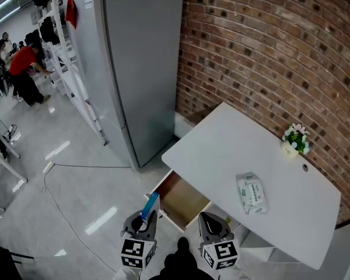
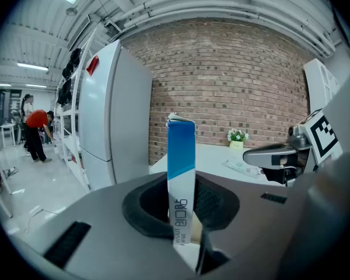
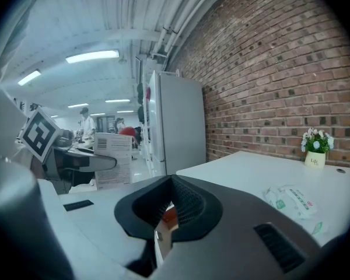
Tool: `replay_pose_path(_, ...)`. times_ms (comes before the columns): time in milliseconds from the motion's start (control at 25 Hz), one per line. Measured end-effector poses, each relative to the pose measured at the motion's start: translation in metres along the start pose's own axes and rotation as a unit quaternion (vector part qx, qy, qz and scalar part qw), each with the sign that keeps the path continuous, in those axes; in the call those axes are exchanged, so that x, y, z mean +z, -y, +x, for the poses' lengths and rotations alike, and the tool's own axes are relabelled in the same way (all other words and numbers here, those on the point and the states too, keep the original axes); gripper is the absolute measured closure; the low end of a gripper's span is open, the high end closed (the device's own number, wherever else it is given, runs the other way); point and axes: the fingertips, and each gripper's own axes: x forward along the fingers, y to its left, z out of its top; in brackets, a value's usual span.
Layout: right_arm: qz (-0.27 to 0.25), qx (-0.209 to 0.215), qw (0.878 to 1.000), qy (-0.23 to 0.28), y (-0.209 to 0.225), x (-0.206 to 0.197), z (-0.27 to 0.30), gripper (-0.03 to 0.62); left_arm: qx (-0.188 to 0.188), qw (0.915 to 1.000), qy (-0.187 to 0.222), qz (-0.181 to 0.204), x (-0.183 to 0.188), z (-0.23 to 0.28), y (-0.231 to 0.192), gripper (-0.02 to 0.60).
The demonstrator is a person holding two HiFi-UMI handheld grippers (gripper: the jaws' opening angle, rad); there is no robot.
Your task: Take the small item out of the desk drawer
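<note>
The left gripper is clamping a blue-and-white box upright between its 2 jaws. The box is sitting at the 8 o'clock edge of the open drawer. The right gripper, at the drawer's 5 o'clock, is keeping its jaws together, gripping nothing. A wipes pack is lying on the desk at 3 o'clock.

I'm holding both grippers low, side by side, pointing forward. The left gripper is clamping the blue-and-white box upright, and the right gripper is sitting empty, jaws together.
</note>
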Motion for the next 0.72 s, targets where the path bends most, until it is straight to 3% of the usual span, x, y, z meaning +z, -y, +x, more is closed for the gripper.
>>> replay_pose_path(720,-0.008,0.007,1.0,0.0,-0.0088,-0.0001,0.0004,0.568,0.003,0.9999,0.012,0.001,0.0017,-0.0033,-0.0013,0.508)
